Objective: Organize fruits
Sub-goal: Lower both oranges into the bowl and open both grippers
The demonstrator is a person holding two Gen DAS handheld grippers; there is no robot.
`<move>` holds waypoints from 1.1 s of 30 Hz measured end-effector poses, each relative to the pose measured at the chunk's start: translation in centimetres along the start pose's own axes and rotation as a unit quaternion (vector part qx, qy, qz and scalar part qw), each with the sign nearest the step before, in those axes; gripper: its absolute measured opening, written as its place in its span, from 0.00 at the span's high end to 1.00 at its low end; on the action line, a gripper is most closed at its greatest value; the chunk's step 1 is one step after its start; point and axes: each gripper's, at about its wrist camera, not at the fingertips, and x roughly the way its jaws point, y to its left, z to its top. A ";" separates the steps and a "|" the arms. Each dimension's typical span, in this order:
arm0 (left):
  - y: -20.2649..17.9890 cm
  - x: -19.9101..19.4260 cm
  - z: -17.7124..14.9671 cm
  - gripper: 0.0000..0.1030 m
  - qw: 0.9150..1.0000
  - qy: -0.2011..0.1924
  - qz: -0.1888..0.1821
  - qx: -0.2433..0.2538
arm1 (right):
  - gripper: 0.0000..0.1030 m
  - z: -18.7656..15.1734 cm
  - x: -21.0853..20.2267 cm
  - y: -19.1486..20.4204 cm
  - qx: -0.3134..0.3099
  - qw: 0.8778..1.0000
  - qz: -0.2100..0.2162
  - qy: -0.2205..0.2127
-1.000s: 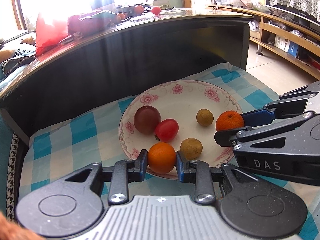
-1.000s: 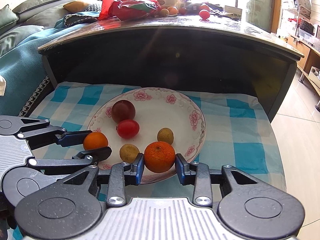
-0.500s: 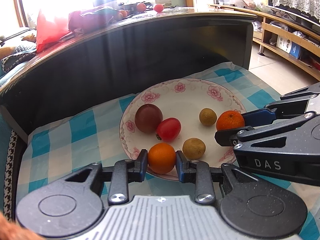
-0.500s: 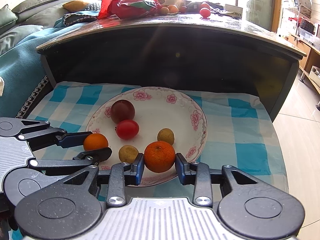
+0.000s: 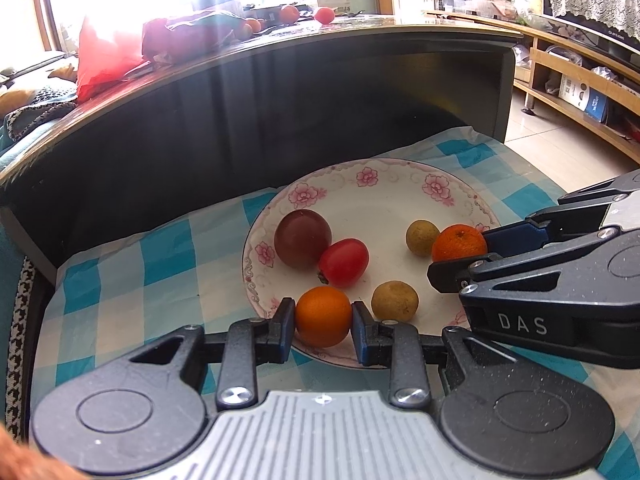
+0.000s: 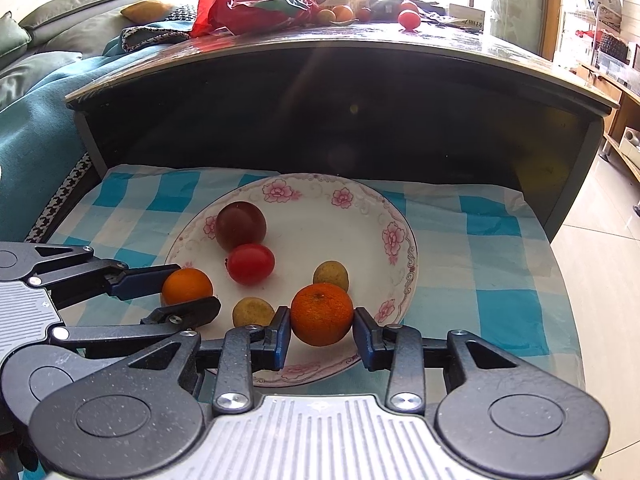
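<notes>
A white plate with pink flowers (image 5: 380, 184) lies on a blue checked cloth (image 5: 120, 280). On it are a dark purple fruit (image 5: 303, 238), a red tomato (image 5: 344, 262) and two small brownish-yellow fruits (image 5: 422, 237) (image 5: 395, 301). My left gripper (image 5: 323, 316) is shut on a smooth orange (image 5: 323, 322) at the plate's near rim. My right gripper (image 6: 322, 320) holds a dimpled mandarin (image 6: 321, 314) low over the plate's right side. Its jaws are opening, and the pads still touch both sides of the fruit. Each gripper shows in the other's view: the left gripper (image 6: 188, 288), the right gripper (image 5: 460, 254).
Behind the plate rises a dark curved table (image 6: 360, 80). Its top carries a red bag (image 6: 248, 4), a red tomato (image 6: 409, 19) and other fruits. A teal-covered sofa (image 6: 36, 112) is on the left. Wooden shelves (image 5: 580, 80) and tiled floor are on the right.
The right gripper's jaws have parted very slightly around the mandarin. Both grippers and all the fruits on the plate stay where they were.
</notes>
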 end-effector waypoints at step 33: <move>1.2 -1.5 0.9 0.58 0.999 -0.021 0.000 -0.041 | 0.61 0.7 -0.8 -0.1 0.017 1.000 0.000 -0.020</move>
